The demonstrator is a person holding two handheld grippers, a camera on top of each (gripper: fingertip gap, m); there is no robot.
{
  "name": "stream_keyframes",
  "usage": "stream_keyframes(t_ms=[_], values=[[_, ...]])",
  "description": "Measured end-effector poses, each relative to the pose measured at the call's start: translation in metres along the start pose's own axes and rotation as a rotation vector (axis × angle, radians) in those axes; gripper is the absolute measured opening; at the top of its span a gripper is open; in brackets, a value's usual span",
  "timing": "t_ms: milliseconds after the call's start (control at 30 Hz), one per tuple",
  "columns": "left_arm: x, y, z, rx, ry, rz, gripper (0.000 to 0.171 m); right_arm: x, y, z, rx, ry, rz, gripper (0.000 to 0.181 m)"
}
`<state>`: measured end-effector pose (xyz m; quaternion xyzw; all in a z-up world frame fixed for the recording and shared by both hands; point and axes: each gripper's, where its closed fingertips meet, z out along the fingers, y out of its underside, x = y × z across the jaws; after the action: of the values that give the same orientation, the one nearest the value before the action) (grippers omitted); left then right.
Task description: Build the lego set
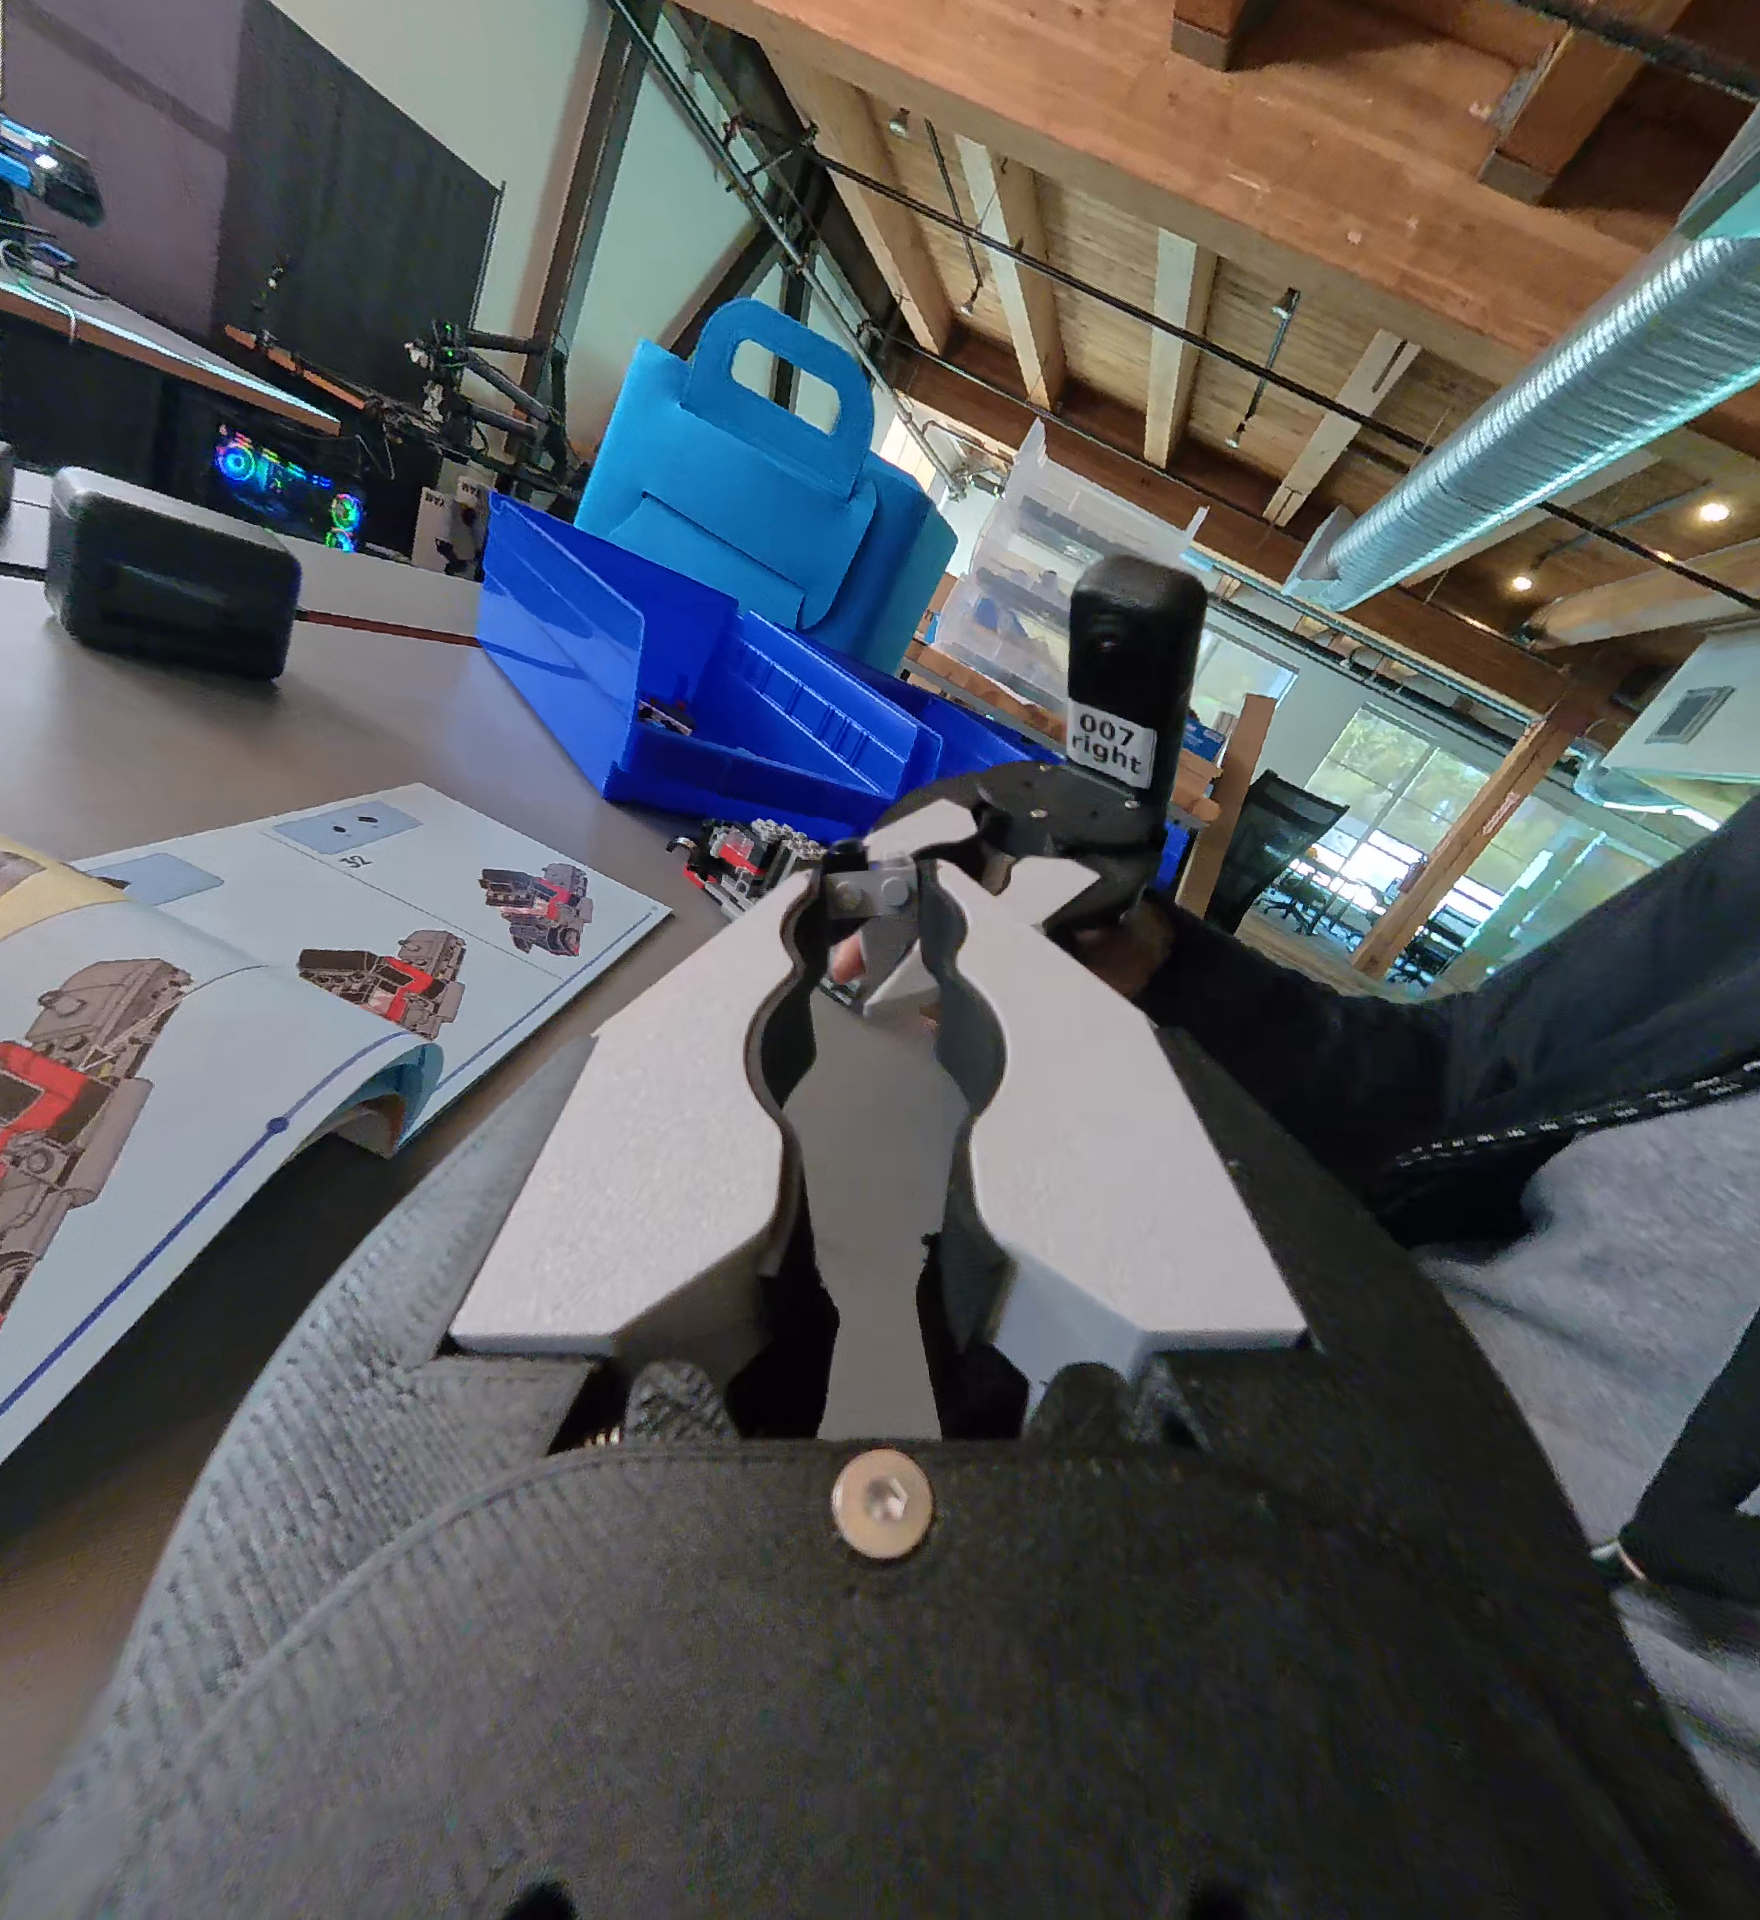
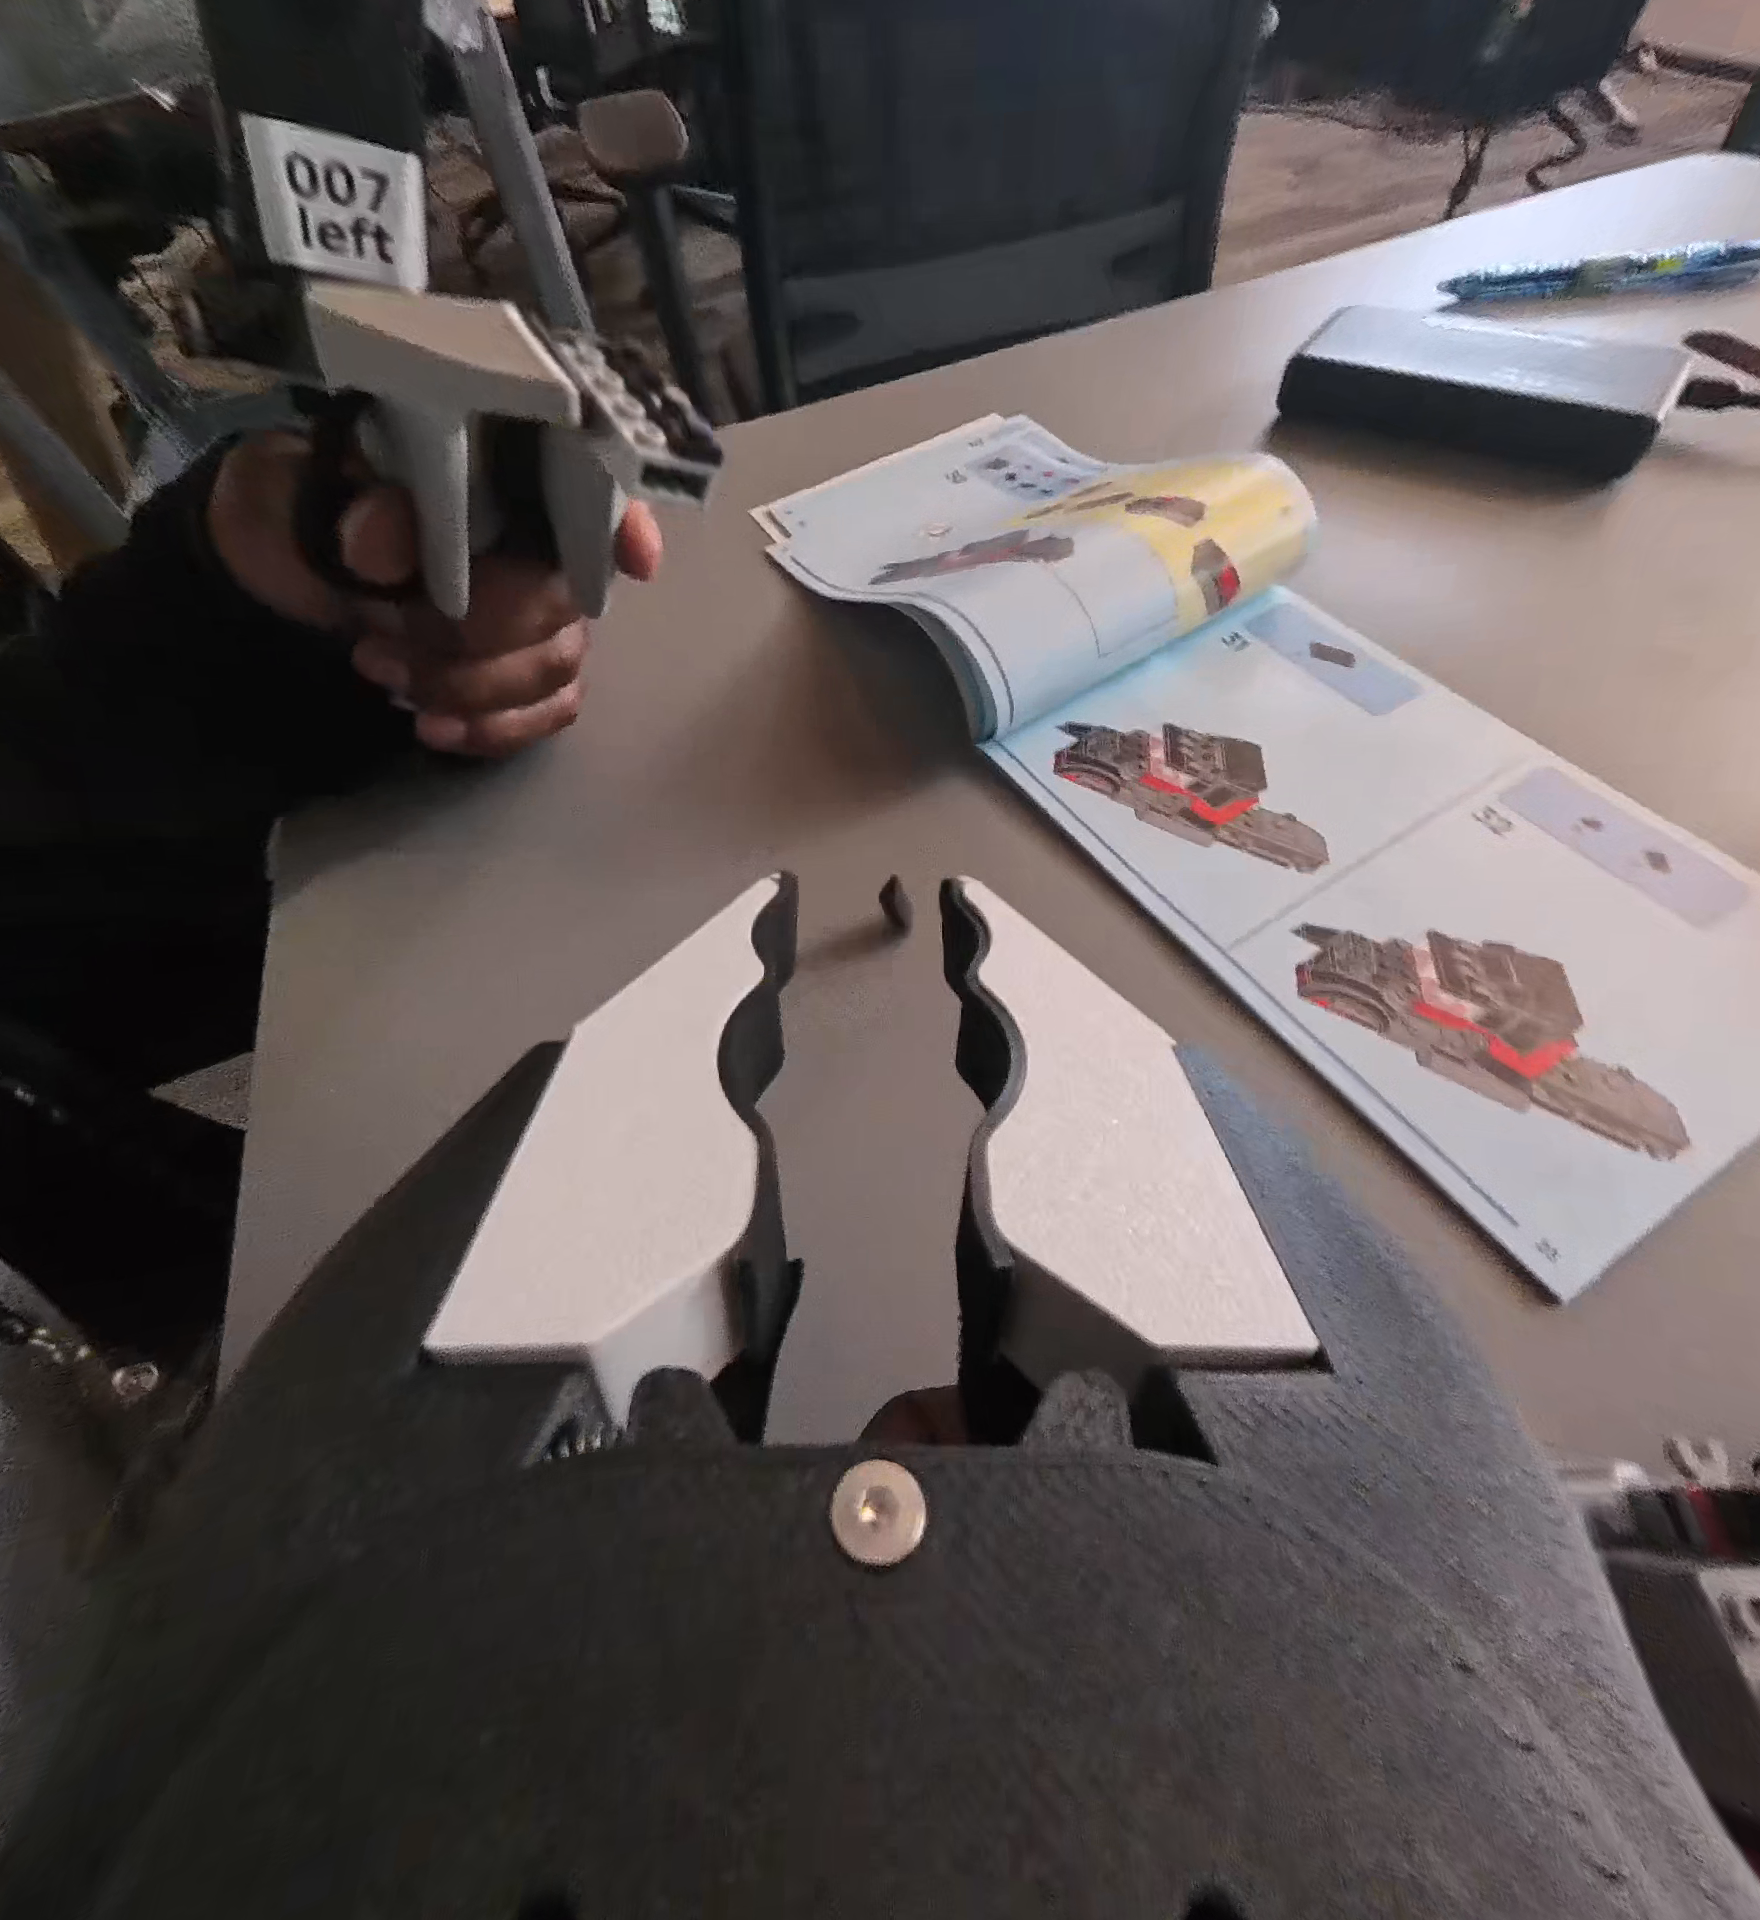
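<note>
Left claw (image 2: 637, 436) clamped on grey lego plate (image 2: 637, 421), raised off table (image 2: 959, 520), long axis slanting down toward manual (image 2: 1219, 790); right claw (image 2: 860, 899) apart, low, flanking small dark piece (image 2: 894, 906) on table.

A black power bank (image 2: 1478, 390) lies near a blue pen (image 2: 1619, 265).

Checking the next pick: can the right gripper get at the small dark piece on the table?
Probably yes. The right gripper has its jaws open, and the small dark piece lies on bare table just beyond the tips, nothing between.
</note>
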<state>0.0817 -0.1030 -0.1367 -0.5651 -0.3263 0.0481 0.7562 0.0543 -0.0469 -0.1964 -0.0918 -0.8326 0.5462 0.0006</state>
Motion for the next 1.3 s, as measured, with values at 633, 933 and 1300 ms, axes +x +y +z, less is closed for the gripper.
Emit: stream_keyframes(t_ms=[633,933,1300], values=[[-0.010,-0.007,-0.011,0.032,-0.019,-0.041,0.017,0.027,0.039,0.040,-0.336,0.139,-0.131,0.022],[-0.009,-0.008,-0.015,0.037,-0.018,-0.030,0.017,0.015,0.041,0.048,-0.394,0.104,-0.189,0.026],[-0.005,-0.009,-0.017,0.040,0.000,-0.014,0.017,0.014,0.026,0.043,-0.397,-0.084,-0.354,0.031]])
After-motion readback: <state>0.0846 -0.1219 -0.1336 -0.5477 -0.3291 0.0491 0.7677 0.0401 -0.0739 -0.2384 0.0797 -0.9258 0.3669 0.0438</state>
